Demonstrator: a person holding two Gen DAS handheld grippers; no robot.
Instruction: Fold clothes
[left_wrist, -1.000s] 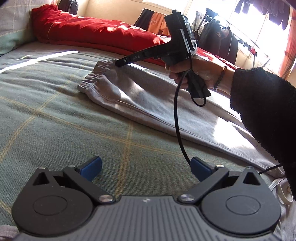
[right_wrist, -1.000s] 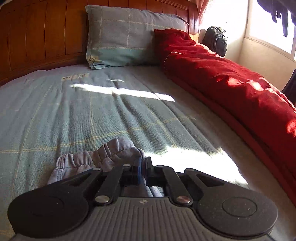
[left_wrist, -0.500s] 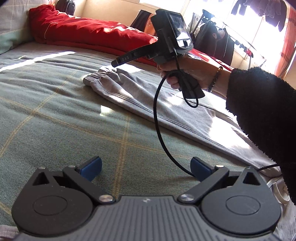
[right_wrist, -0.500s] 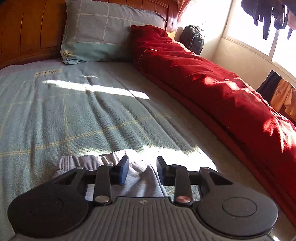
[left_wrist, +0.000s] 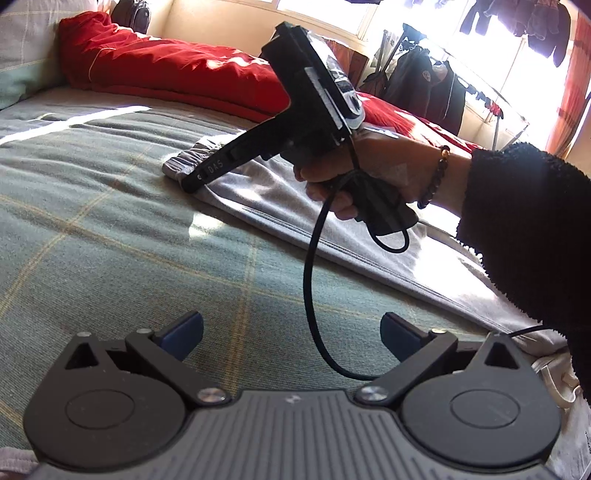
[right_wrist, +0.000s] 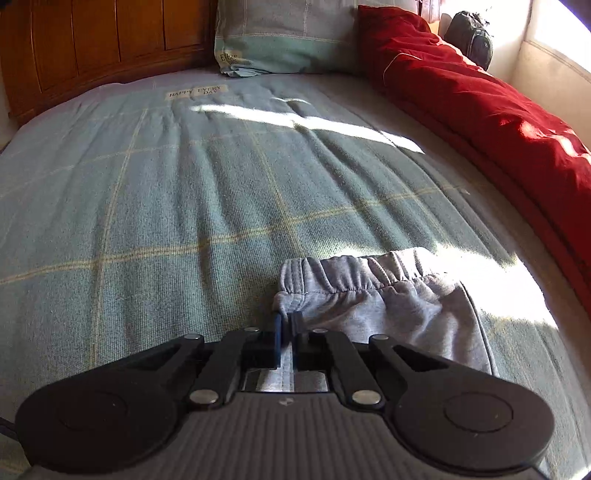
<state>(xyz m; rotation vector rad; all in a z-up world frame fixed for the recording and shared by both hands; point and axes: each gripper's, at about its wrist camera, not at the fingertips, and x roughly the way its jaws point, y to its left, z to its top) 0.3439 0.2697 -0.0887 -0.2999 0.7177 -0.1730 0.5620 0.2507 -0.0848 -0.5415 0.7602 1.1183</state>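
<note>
My right gripper's blue-padded fingers are pressed together on the corner of the grey sweatpants' gathered elastic waistband, a sliver of grey cloth pinched between the pads. Half a second ago these same fingers stood apart over that waistband; a second ago they were shut further to the right on the cloth, so I have let go, shifted toward the left corner and clamped again. My left gripper's fingers are spread wide with nothing between them, hanging above the green checked bedspread, exactly as in both earlier pictures.

From the left wrist view I see my right hand around the black handle, a beaded bracelet at the wrist and a black fleece sleeve behind it; the tool now tips lower toward the waistband than before, and its black cable loops down in front of my left gripper. The grey sweatpants lie flat and long across the bedspread, waistband toward the headboard side, legs running back toward me on the right. Beyond them a rumpled red quilt lies along the bed's window side, with a checked pillow against the wooden headboard.
</note>
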